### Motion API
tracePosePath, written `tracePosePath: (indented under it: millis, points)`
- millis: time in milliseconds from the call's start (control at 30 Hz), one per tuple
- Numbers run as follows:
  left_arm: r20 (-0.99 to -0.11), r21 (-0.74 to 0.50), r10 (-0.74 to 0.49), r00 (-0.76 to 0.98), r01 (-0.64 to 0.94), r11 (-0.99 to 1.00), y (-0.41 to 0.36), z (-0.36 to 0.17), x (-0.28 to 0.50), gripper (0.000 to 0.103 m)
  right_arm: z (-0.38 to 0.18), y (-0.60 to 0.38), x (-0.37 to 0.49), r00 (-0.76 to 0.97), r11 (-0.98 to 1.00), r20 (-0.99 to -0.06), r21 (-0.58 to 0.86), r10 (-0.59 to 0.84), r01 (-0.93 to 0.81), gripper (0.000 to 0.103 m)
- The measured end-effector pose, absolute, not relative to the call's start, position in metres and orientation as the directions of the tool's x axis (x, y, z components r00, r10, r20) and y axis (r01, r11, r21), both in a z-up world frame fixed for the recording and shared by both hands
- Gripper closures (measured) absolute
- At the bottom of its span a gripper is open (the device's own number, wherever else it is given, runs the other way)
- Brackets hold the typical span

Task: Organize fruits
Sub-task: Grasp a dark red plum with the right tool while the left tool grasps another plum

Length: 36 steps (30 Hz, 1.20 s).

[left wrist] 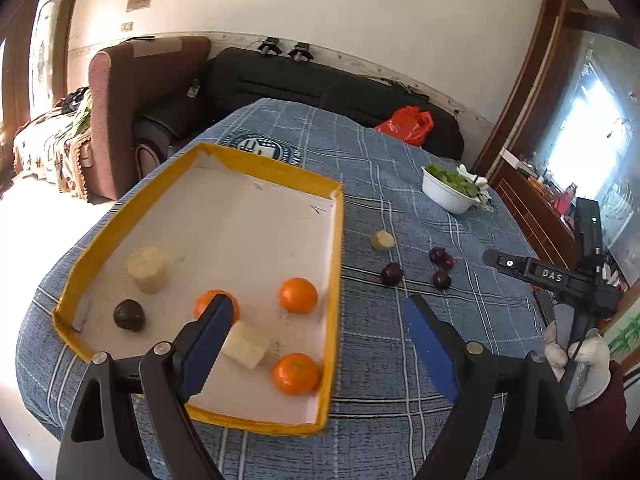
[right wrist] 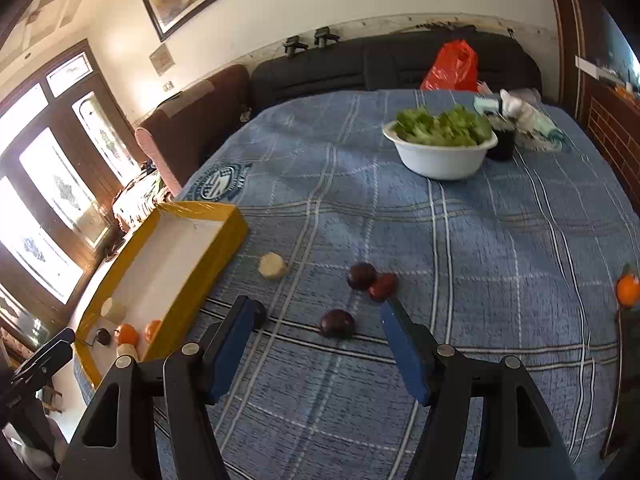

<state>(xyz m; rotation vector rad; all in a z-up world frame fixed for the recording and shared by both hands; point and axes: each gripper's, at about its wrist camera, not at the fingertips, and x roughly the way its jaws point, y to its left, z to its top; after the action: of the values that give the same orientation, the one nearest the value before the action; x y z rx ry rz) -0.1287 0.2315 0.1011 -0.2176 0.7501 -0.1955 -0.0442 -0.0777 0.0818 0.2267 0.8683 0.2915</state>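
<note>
Fruits split two ways: yellow tray (left wrist: 338,264) already holds three oranges (left wrist: 297,295), one dark plum (left wrist: 129,315) and two pale peeled chunks (left wrist: 147,269). Still loose on the blue plaid tabletop (right wrist: 480,280): four dark plums (right wrist: 337,323), one pale chunk (right wrist: 272,265), and one orange (right wrist: 627,289) well off at the right edge.

Left gripper (left wrist: 320,328) is spread wide with nothing in it, hovering over the tray's near right corner. Right gripper (right wrist: 316,322) is likewise spread and empty, over the loose plums.

Risks:
- Plums are round and smooth; an off-centre close would likely squirt one out and send it rolling across the cloth.
- Two plums (right wrist: 361,276) sit touching; going for one probably nudges the other.
- One plum sits right behind the right gripper's left finger (right wrist: 236,344), partly hidden, so easy to bump.
- The far orange sits near the tabletop edge; a knock could drop it off.
- The tray wall is the lip to clear when carrying fruit in; clipping it could shift the tray.

Around: white bowl of greens (right wrist: 440,160) and a dark cup (right wrist: 501,144) at the far side, well clear. Red bag (right wrist: 454,66) on the dark sofa behind.
</note>
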Motion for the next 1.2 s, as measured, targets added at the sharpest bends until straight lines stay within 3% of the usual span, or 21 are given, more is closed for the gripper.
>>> tracePosePath:
  millis: [233,500,600,800,967,1200]
  points:
    - [-0.674,-0.168,-0.276,0.685,0.221,0.961,0.174,0.099,-0.124,0.017,0.037,-0.074,-0.037,0.555,0.932,-0.753,0.336,0.353,-0.137,0.042]
    - [-0.708,-0.108,-0.247,0.661,0.244,0.964,0.150,0.090,-0.098,0.017,0.016,-0.045,-0.012,0.539,0.938,-0.769,0.299,0.345,-0.174,0.055]
    - [-0.720,-0.097,-0.245,0.649,0.256,0.962,0.140,0.084,-0.084,0.017,0.013,-0.043,-0.010,0.549,0.944,-0.767,0.278,0.331,-0.180,0.071]
    - [-0.754,-0.059,-0.237,0.613,0.296,0.953,0.110,0.067,-0.051,0.017,0.012,-0.055,-0.013,0.574,0.934,-0.739,0.312,0.354,-0.174,0.072]
    - [-0.798,-0.034,-0.209,0.565,0.304,0.952,0.092,0.043,-0.020,0.042,0.020,-0.071,-0.019,0.609,0.933,-0.712,0.328,0.349,-0.151,0.072]
    - [-0.834,-0.005,-0.152,0.531,0.267,0.964,0.088,0.018,0.007,0.044,0.024,-0.082,-0.019,0.611,0.922,-0.701,0.362,0.369,-0.142,0.072]
